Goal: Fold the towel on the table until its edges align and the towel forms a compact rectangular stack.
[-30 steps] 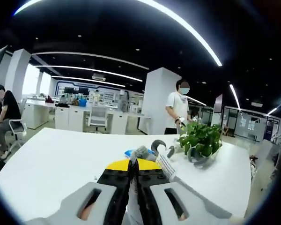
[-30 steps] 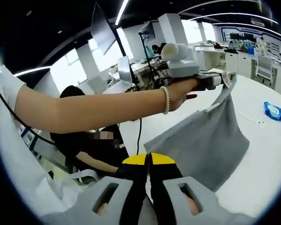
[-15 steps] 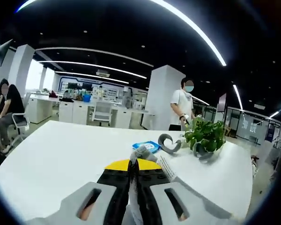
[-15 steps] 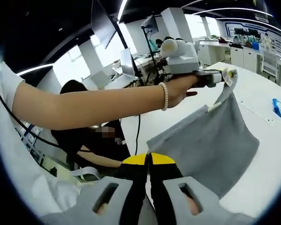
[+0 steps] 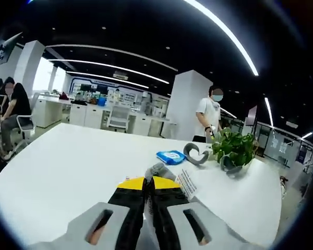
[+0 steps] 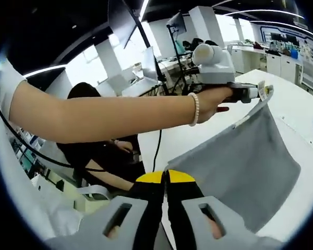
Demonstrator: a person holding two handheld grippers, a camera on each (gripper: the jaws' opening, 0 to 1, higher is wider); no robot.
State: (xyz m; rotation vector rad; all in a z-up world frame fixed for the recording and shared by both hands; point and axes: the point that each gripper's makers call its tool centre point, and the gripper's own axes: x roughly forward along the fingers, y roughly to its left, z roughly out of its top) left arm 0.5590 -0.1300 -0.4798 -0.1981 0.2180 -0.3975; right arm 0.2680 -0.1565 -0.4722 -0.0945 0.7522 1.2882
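Observation:
The grey towel (image 6: pixel 240 156) hangs in the air, stretched between both grippers above the white table (image 6: pixel 302 112). My right gripper (image 6: pixel 165 174) is shut on its near corner. The left gripper (image 6: pixel 255 92), held in a person's hand, pinches the far corner where a white label sticks out. In the left gripper view my left gripper (image 5: pixel 148 179) is shut on a bunched grey corner of the towel (image 5: pixel 155 170), with the label (image 5: pixel 187 183) beside it, over the white table (image 5: pixel 68 161).
A blue packet (image 5: pixel 170 155), a grey curved object (image 5: pixel 196 154) and a potted green plant (image 5: pixel 235 151) sit at the far side of the table. A person in white (image 5: pixel 209 115) stands behind. A seated person (image 6: pixel 99 156) is close to the table's left edge.
Both grippers stay shut on the towel. The left gripper has shifted further out, pulling the towel flatter and wider. In the left view, the packet and plant have slid lower and nearer.

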